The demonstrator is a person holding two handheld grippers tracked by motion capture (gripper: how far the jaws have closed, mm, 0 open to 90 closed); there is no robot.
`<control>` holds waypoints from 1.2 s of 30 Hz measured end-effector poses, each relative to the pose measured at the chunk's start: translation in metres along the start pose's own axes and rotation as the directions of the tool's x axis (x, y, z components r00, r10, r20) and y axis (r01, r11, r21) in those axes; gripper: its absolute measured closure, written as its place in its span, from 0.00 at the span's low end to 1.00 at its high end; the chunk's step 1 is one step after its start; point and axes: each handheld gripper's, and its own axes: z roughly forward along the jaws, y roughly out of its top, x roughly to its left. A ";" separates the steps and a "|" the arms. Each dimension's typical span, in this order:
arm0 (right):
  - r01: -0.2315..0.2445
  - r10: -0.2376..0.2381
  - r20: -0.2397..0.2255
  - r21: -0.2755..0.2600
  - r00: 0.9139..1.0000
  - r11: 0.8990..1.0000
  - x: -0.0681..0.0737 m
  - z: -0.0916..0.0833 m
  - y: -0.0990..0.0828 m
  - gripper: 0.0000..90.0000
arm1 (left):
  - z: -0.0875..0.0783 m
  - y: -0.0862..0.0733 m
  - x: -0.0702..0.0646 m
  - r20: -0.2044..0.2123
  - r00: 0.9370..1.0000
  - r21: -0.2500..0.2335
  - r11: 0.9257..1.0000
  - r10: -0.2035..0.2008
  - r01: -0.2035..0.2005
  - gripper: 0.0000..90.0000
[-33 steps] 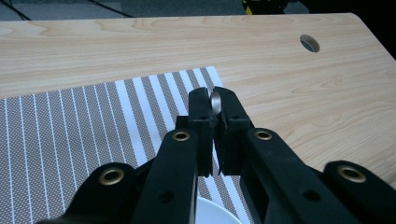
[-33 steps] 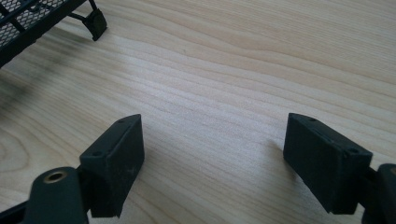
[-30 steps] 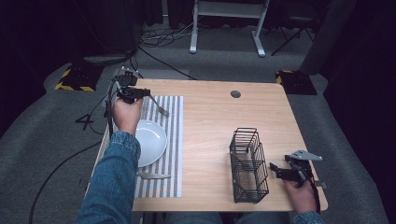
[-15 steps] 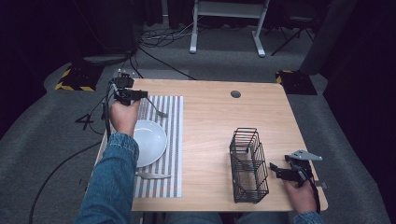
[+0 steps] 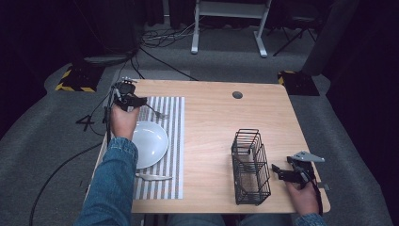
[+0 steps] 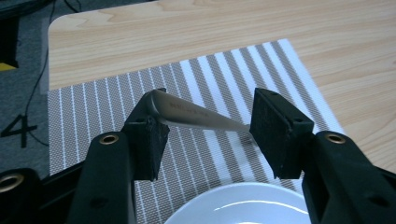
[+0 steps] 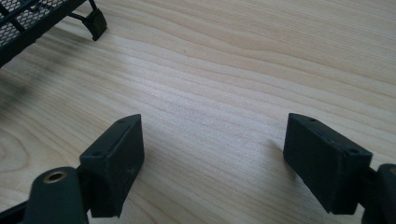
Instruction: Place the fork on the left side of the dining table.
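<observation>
The left gripper (image 6: 205,133) has slid toward the placemat's (image 5: 171,136) far left corner, jaws wide around the fork (image 6: 196,114) handle, seemingly ready to grasp; the right gripper (image 7: 215,163) waits, jaws wide.

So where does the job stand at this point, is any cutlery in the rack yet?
Nothing looks done: the wire rack appears empty. In hand: the left tool straddles a fork's handle, jaws open. Left: that fork, the utensil beside the white plate, perhaps the plate. The right tool waits open beside the rack.
</observation>
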 end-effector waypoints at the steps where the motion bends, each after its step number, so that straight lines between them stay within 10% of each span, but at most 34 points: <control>1: 0.000 0.000 0.000 0.000 1.000 1.000 0.000 0.000 0.000 0.23 | 0.001 -0.002 0.001 -0.006 1.000 -0.002 1.000 0.003 -0.003 0.52; 36: -0.001 0.001 0.001 0.000 1.000 1.000 0.000 0.000 0.000 0.23 | 0.032 -0.029 0.030 -0.017 0.997 0.076 0.994 -0.071 0.072 0.51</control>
